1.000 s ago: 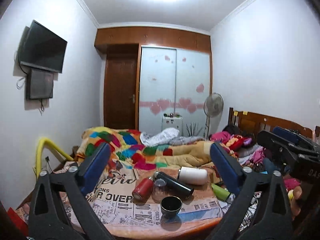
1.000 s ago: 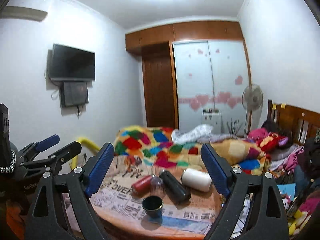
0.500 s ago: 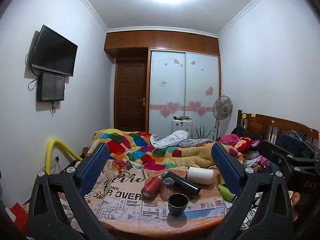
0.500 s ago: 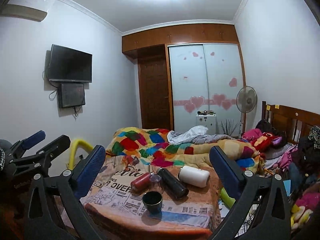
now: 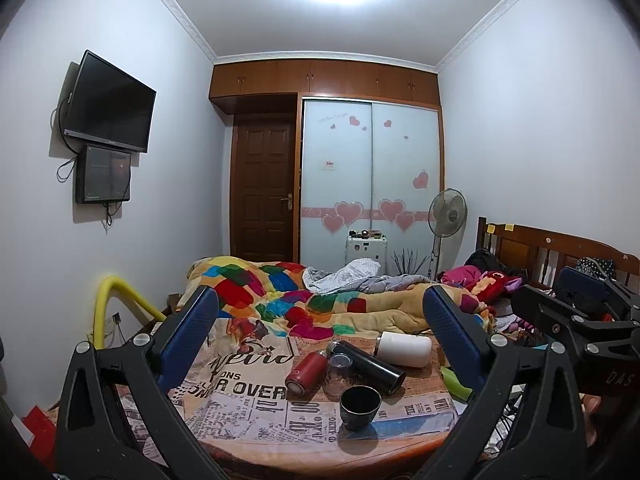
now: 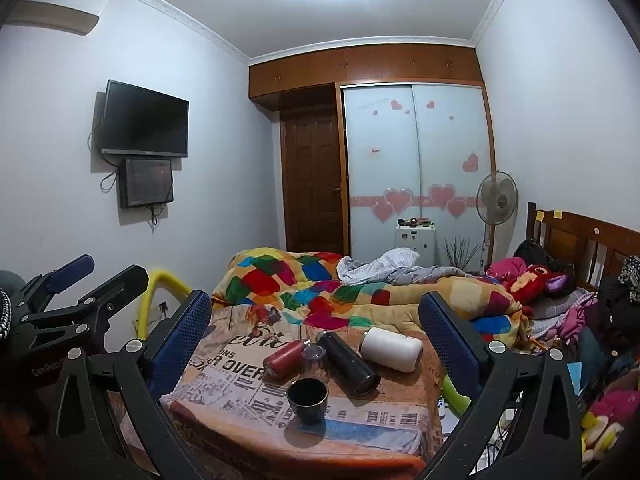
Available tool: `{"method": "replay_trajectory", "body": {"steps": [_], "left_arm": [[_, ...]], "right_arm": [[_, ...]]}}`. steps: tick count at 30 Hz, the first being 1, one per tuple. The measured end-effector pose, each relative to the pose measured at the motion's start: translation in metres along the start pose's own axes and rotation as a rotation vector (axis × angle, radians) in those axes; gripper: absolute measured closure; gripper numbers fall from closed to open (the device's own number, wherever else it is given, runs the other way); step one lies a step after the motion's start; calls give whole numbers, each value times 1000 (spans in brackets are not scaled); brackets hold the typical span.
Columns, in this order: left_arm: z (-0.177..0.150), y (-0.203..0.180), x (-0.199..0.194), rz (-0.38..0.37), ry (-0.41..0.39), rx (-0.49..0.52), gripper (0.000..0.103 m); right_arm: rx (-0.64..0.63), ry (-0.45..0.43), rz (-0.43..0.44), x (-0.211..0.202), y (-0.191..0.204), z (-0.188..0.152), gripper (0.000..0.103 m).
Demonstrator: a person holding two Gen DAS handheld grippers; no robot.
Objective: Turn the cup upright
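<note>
A small dark cup (image 5: 359,406) stands upright, mouth up, near the front edge of a table (image 5: 240,436) covered with a newspaper-print cloth; it also shows in the right wrist view (image 6: 307,399). Behind it lie a red bottle (image 5: 305,372), a black flask (image 5: 366,365) and a white bottle (image 5: 405,348), with a clear glass (image 5: 340,362) between them. My left gripper (image 5: 318,330) is open and empty, held back from the table. My right gripper (image 6: 316,330) is open and empty too, also well short of the cup.
A bed with a colourful blanket (image 5: 304,300) lies behind the table. A yellow bar (image 5: 116,300) is at the left, a green object (image 5: 454,380) at the table's right edge. The other gripper shows at the right (image 5: 580,320) and at the left (image 6: 68,300).
Both grippers have tilted upward and drawn back a little, so the table and cup sit lower in both views. Both stay open. The cup has not moved.
</note>
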State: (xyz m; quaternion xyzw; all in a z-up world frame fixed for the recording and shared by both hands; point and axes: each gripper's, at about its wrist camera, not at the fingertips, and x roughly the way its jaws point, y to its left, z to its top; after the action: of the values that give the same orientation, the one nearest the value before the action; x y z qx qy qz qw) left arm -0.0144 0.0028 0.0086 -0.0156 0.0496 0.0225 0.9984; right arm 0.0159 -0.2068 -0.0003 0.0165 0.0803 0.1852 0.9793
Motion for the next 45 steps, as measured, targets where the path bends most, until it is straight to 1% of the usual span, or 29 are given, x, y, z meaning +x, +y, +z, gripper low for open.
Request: {"method": "replay_trajectory", "body": {"steps": [29, 45], "left_arm": [[-3, -2, 0, -32, 4, 5, 0], [-1, 2, 4, -47, 16, -18, 0]], "right_arm": [[-1, 9, 1, -4, -2, -1, 0], [4, 20, -2, -7, -8, -6, 0]]}}
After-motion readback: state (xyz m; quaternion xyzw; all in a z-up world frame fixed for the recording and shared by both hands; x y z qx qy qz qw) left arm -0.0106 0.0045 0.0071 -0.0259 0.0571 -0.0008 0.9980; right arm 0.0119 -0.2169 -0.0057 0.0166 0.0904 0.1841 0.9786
